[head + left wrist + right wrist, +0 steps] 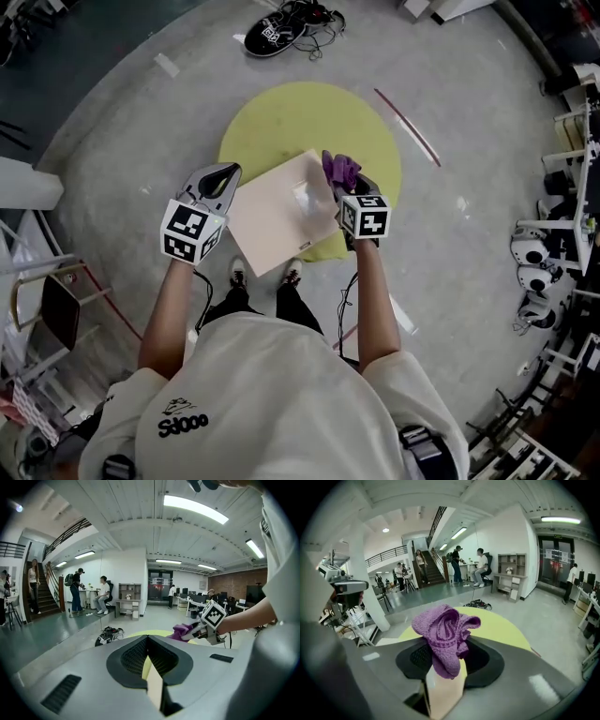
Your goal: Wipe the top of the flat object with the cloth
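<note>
Grey floor and a round yellow surface point(281, 117) fill the head view, with the stiff, light-looking board point(272, 225) held above it between the left gripper point(225, 178) and right gripper point(352, 187). Left gripper view: its fingers point(133, 656) are closed on the board's thin edge, a sound hold. Right gripper view: its fingers pinch the soft purple cloth point(443, 637), bunched over the board's opposite edge.

You have a round yellow counter point(281, 122) standing on the grey floor point(469, 141). Past its far edge lies a black bundle tangled with cables point(281, 30). A thin red rod point(408, 127) lies on the floor just beside the counter's right edge. A chair point(56, 309) stands at your left. In the background a staircase point(433, 573) rises, with people point(479, 566) near its foot.
</note>
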{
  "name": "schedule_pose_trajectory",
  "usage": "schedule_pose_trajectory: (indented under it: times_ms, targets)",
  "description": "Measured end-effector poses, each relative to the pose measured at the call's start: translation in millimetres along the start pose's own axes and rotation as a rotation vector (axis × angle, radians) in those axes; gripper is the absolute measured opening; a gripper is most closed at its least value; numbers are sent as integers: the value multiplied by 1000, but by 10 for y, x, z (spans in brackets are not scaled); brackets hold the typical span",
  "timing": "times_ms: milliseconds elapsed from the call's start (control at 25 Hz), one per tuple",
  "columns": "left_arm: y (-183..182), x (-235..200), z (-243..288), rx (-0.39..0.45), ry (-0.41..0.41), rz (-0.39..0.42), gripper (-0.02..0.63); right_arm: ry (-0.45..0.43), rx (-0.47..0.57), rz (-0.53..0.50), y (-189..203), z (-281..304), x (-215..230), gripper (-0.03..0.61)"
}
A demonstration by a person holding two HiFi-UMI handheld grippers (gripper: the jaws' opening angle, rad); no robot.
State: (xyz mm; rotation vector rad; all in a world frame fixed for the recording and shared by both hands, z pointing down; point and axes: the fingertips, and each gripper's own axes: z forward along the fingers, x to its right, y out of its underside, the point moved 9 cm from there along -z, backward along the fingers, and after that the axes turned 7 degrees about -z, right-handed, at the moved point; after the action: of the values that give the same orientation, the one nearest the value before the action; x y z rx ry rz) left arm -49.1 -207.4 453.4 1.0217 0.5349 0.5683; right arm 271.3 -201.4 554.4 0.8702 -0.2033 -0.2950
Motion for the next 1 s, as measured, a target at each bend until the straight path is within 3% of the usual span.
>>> schedule_pose_trajectory:
  times_ms: [480,840,1000]
  targets:
    - [231,-229,-130,-40,-123,-69,6,15,-203,-40,191,981,82,167]
    - [350,-271,-268,-42,-119,-84,6,11,-191,-99,60,1177,-297,169]
    - [374,-217,-254,-43,-102,-75,6,12,-171,-171,96,1167,-453,170]
